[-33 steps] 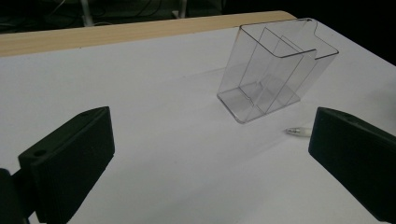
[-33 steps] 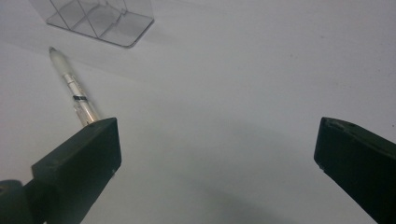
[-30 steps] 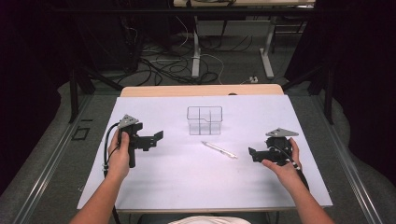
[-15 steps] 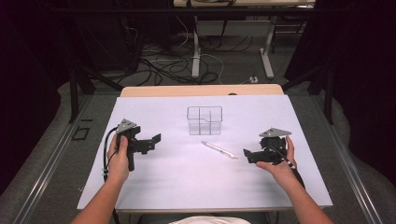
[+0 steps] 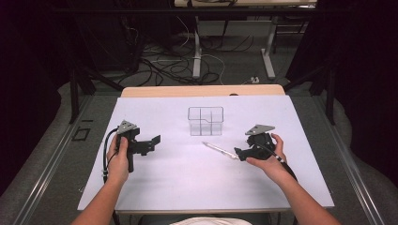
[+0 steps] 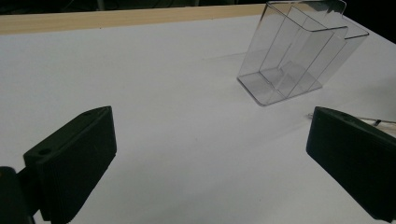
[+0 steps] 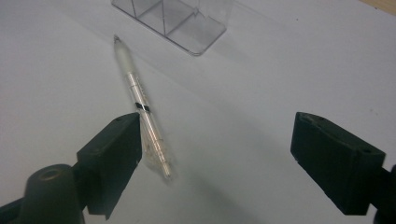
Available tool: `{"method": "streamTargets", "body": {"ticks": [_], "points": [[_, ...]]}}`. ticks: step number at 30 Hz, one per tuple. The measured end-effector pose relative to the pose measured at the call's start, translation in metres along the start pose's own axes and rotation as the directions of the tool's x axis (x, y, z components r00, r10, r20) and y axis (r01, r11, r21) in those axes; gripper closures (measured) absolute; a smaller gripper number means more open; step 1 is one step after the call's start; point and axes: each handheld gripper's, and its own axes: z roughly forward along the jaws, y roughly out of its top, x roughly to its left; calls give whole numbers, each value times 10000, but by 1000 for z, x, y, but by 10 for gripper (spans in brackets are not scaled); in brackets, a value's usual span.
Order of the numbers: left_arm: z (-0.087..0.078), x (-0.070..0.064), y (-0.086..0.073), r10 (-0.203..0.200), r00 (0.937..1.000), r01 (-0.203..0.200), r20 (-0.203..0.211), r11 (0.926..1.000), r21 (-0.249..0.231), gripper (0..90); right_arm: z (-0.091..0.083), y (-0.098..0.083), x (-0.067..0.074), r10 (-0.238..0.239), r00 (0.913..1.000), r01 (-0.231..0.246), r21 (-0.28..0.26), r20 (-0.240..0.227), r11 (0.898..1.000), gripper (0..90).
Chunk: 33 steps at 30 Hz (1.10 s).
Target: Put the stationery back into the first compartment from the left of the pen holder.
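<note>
A clear plastic pen [image 5: 219, 150] [image 7: 141, 109] lies flat on the white table cover, in front of a clear divided organizer box [image 5: 205, 120] [image 6: 295, 52] [image 7: 173, 17]. My right gripper [image 5: 239, 153] [image 7: 215, 154] is open just right of the pen, its left jaw beside the pen's near end, nothing held. My left gripper [image 5: 154, 142] [image 6: 205, 158] stands open at the left, empty, facing the box. The pen's tip peeks past its right jaw in the left gripper view.
The white cover [image 5: 178, 173] spreads over a wooden table whose far edge [image 5: 202, 90] shows behind it. Beyond the table lie floor cables [image 5: 187, 61] and desk legs [image 5: 268, 51]. Open cover lies between the grippers.
My right gripper has slid left toward the pen's near end. My left gripper has drifted slightly left and toward me. The pen and box have not moved.
</note>
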Motion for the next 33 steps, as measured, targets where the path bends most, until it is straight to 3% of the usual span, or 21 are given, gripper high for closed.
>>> {"method": "streamTargets", "body": {"ticks": [6, 10, 17, 21, 22, 23, 25, 27, 31, 33], "points": [[0, 2, -1, -52, 10000, 52, -75, 9999, -89, 19, 7, 16, 6, -304, 9988, 312, 203, -375, 9993, 247], [-2, 3, -1, -88, 9999, 88, -66, 9999, -54, 20, 14, 23, 7, -223, 9983, 234, 198, -535, 9995, 292], [-2, 3, 0, -90, 9999, 90, -90, 10000, -30, 21, 20, 38, 10, -421, 9965, 473, 718, -717, 9963, 342], [-1, 2, -1, -77, 9999, 77, -90, 10000, -13, 23, 25, 45, 12, -679, 9917, 762, 729, -1095, 9944, 372], [-1, 2, -1, -71, 9999, 71, -85, 10000, -19, 23, 24, 48, 13, -746, 9911, 872, 1135, -1107, 9897, 373], [0, 2, -1, -73, 9999, 73, -75, 10000, -14, 23, 27, 49, 14, -781, 9901, 883, 847, -1169, 9925, 373], [0, 2, -1, -84, 9999, 84, -62, 10000, -5, 23, 28, 52, 16, -926, 9888, 1057, 1112, -1168, 9882, 373], [0, 2, -1, -109, 9999, 109, -44, 9999, 15, 23, 31, 55, 17, -1252, 9818, 1414, 1095, -1431, 9839, 373], [0, 2, -1, -94, 10000, 94, -22, 9999, 38, 23, 37, 61, 22, -1336, 9767, 1566, 1318, -1681, 9788, 432], [0, 3, -1, -123, 9999, 123, -58, 9999, -9, 24, 40, 64, 25, -1421, 9702, 1719, 1438, -1963, 9746, 467]]}}
